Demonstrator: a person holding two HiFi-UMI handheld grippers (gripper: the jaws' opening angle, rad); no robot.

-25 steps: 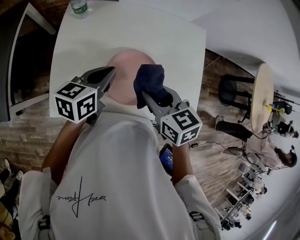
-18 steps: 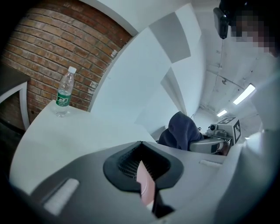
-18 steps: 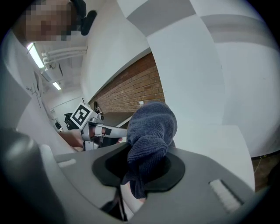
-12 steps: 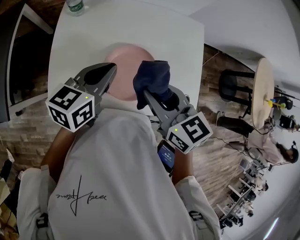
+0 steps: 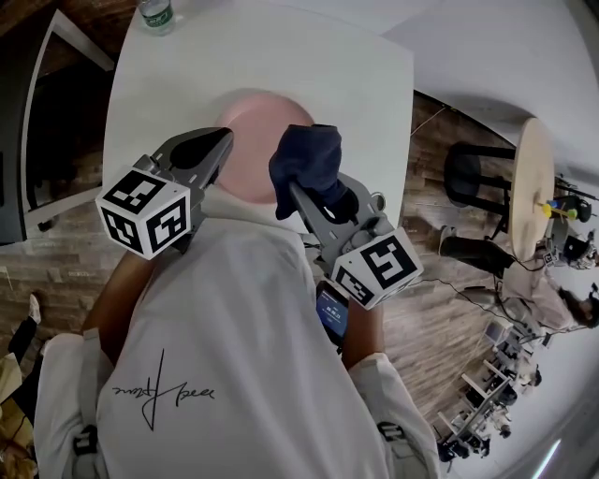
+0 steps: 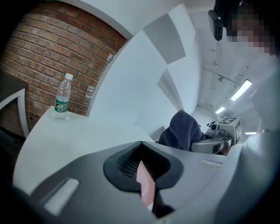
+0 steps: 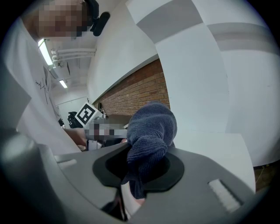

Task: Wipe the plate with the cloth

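The left gripper (image 5: 213, 154) is clamped on the near rim of the pink plate (image 5: 257, 131). In the left gripper view its jaws (image 6: 144, 175) stand almost together, with only a thin pink sliver of the plate (image 6: 146, 190) showing edge-on between them. The rest of the plate reaches ahead of that gripper, over the white table (image 5: 187, 65). Whether it rests on the table or is lifted a little cannot be told.

The right gripper (image 5: 298, 192) holds the dark blue cloth (image 5: 307, 161). In the right gripper view its jaws (image 7: 140, 175) are closed on the lower folds, and the cloth (image 7: 151, 129) swells out past the tips in a rounded bunch. From the head view the bunch sits just beside the left gripper, on its right, and overlaps the plate's near right edge. The frames do not settle whether cloth and plate touch.

The two grippers lie close together and side by side, both pointing away from the person's white shirt (image 5: 234, 355).

Well ahead of the left gripper and to its left, a clear water bottle (image 5: 157, 14) with a green label stands upright near the far corner of the table. In the left gripper view the bottle (image 6: 62, 98) stands in front of a brick wall (image 6: 43, 48).

Far to the right of the right gripper, off the table, are a round wooden tabletop (image 5: 529, 187) and a black stool (image 5: 468, 173).
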